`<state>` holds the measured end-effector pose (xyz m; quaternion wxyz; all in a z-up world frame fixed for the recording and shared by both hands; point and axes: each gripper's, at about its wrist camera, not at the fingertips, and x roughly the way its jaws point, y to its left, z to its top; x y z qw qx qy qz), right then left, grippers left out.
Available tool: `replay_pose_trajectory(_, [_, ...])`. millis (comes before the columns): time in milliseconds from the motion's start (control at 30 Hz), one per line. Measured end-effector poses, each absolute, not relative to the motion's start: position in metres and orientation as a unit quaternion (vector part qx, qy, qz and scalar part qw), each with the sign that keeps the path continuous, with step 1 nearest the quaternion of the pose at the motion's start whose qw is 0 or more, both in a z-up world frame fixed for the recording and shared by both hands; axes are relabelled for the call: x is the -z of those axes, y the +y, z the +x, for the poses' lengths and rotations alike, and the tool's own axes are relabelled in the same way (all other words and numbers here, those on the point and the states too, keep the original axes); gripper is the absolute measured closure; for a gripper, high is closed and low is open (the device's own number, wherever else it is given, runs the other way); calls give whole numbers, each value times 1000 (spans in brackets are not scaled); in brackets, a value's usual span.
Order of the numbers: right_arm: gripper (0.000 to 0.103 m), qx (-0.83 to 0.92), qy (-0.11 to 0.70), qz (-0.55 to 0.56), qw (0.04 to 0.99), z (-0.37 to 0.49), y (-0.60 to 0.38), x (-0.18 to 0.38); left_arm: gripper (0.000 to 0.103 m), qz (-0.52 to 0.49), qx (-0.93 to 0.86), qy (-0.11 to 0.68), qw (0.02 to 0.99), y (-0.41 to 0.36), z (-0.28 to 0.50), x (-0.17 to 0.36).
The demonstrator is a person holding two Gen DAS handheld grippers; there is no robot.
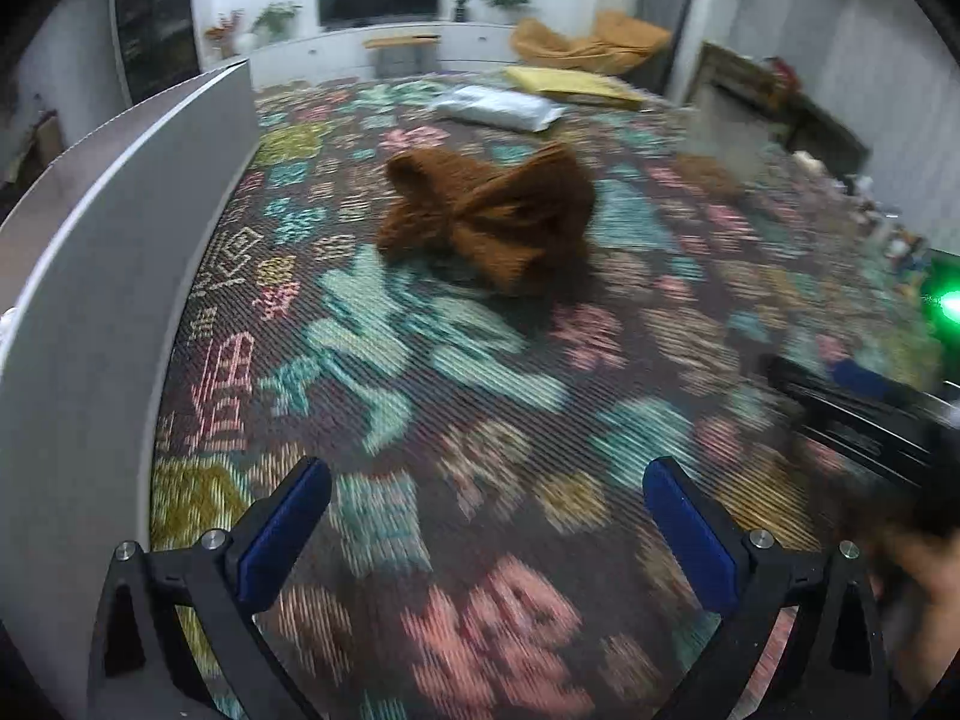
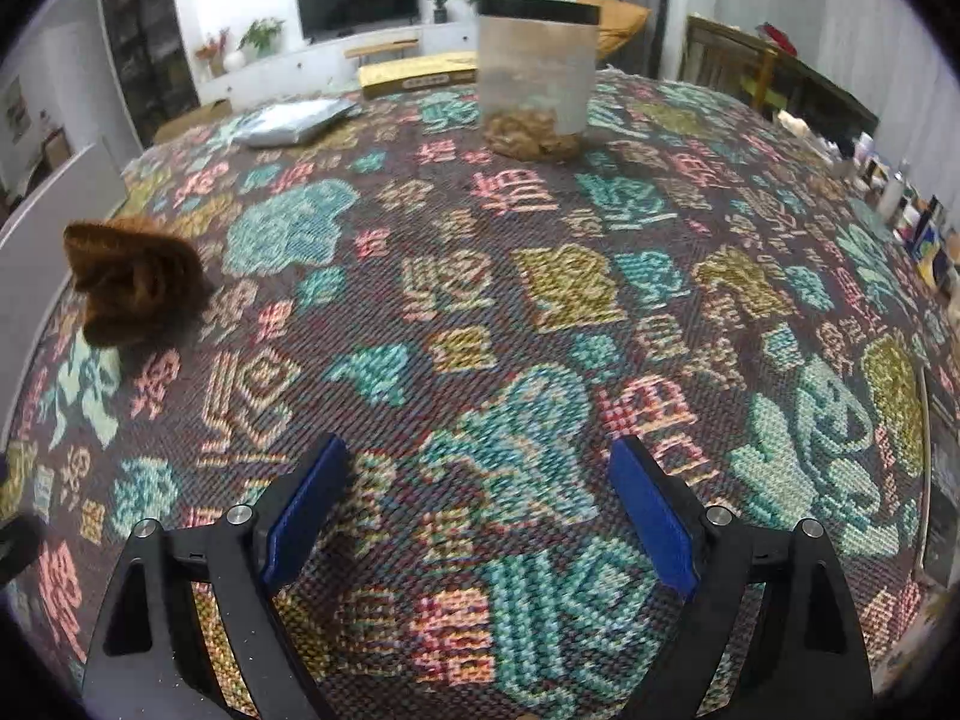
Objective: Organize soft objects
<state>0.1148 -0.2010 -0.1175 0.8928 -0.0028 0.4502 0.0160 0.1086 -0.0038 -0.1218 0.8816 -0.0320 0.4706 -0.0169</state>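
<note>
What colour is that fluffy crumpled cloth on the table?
Rusty brown; the fluffy cloth shows best in the left wrist view.

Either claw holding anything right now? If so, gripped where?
Nothing held. Left claw and right claw both stand open over the patterned cloth; the brown fuzzy cloth lies loose on it, apart from both.

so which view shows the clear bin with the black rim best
The right wrist view: the clear bin stands sharp and whole at the cloth's far side, tan stuff piled inside. The left wrist view shows only a blurred grey shape there.
</note>
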Motion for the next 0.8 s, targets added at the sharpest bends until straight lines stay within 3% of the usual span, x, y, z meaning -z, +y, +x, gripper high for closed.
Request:
replay_pose_trajectory(200, [9,-13,447,-6,894,118,-197,123,0,-7,-12,458,889,-1,126,145])
replay_pose_trajectory(800, [8,-15,447,-5,894,117,-197,123,0,-12,-15,453,891,-1,126,146])
